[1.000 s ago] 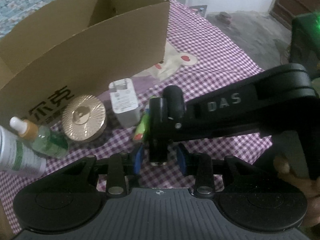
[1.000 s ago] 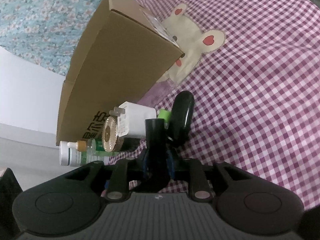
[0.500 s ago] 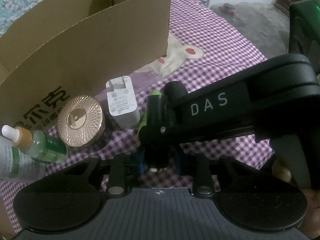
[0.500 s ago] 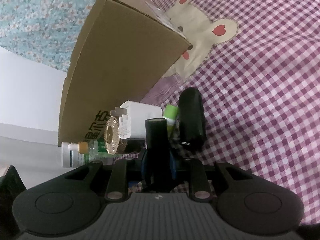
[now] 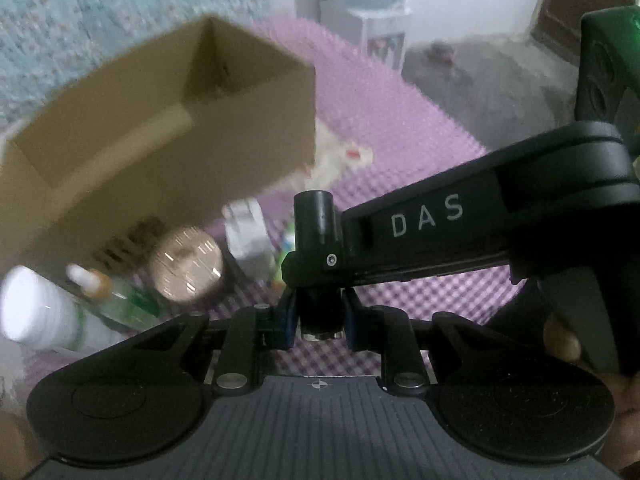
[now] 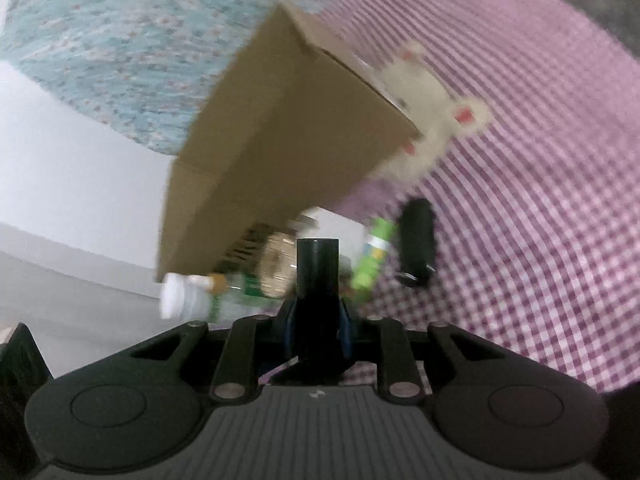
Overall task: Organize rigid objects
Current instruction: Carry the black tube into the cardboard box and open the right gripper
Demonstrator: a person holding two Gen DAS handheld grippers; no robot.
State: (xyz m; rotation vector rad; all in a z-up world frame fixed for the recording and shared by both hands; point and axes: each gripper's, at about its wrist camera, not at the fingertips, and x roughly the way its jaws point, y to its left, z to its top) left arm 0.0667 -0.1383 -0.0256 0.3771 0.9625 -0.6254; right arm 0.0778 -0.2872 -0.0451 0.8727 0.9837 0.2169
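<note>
Nearest in the left wrist view, the left gripper [image 5: 319, 322] has its blue-padded fingers [image 5: 289, 316] pinching the lower end of a black cylindrical tube [image 5: 317, 216]; a second ago those fingers stood spread on either side of it. The right gripper [image 6: 318, 320] pinches the same tube [image 6: 317, 268] higher up, its black arm marked "DAS" reaching in from the right side of the left view. Both views have pulled back and blurred since the earlier frames, so the tube, now gripped at two places, looks lifted clear of the purple-and-white checked cloth [image 6: 540, 200].

Just beyond, left lying on that cloth, are a white plastic bottle [image 5: 36, 312], a small dropper bottle [image 5: 108, 292], a round gold ribbed compact [image 5: 186, 265], a white charger plug [image 5: 248, 236], a green tube [image 6: 372, 264] and a black oblong case [image 6: 416, 248].

Farther back stands the open brown cardboard box [image 5: 168, 128], apparently empty where its inside shows. I judge the tube is bound for it, the rest still to follow.
</note>
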